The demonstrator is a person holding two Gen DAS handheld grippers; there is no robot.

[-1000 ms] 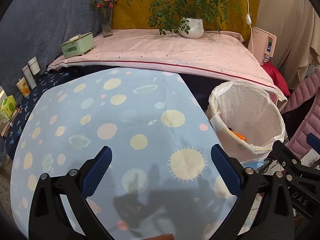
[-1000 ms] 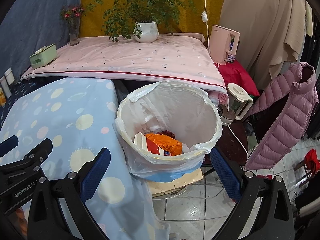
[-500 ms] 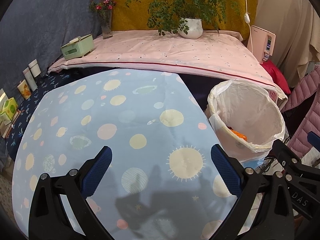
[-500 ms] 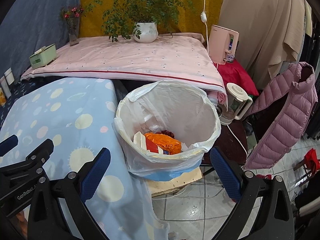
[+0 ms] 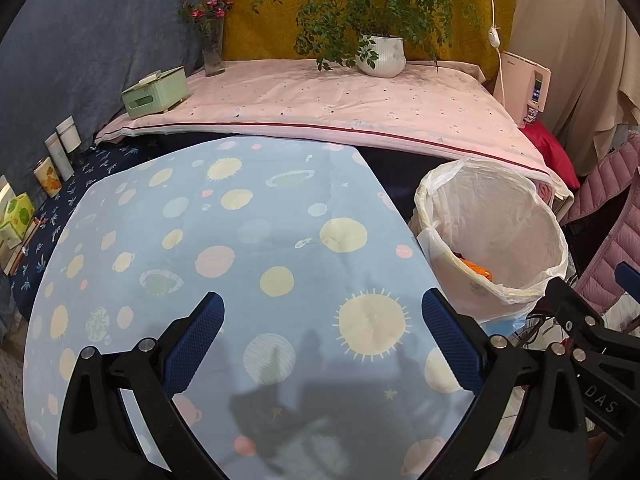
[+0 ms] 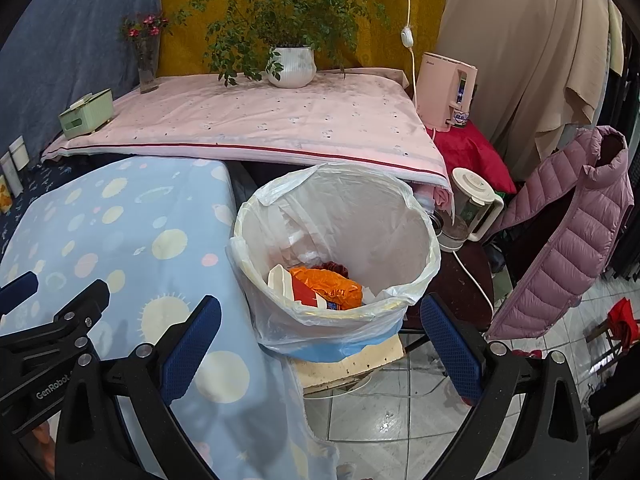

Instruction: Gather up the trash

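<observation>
Two grippers hang side by side over the near edge of the scene, both with their blue-padded jaws spread wide and nothing between them. Left gripper (image 5: 322, 340) hovers above a pale blue tablecloth (image 5: 224, 240) printed with suns, planets and pastel dots; no loose rubbish shows on that cloth. Right gripper (image 6: 320, 344) sits above the gap between the cloth's right edge and a trash bin (image 6: 416, 216), which stands just to the right of the table, lined with a thin white plastic bag (image 6: 352, 320) folded over its rim. Inside the bin lies the collected trash: an orange wrapper (image 6: 330, 286) on top, a white piece (image 6: 278, 278) beside it on the left, and something dark red behind. Beyond the table, farther off, a pink-covered surface (image 6: 260, 120) carries a potted plant (image 6: 290, 66) in a white pot, a vase of red flowers (image 6: 146, 66) at the far left, and a pale green box (image 6: 86, 114). At the right stand a pink water dispenser (image 6: 446, 96), a clear kettle (image 6: 470, 208) with a white handle, and a mauve puffer jacket (image 6: 568, 232) hanging over the tiled floor (image 6: 384, 412).
</observation>
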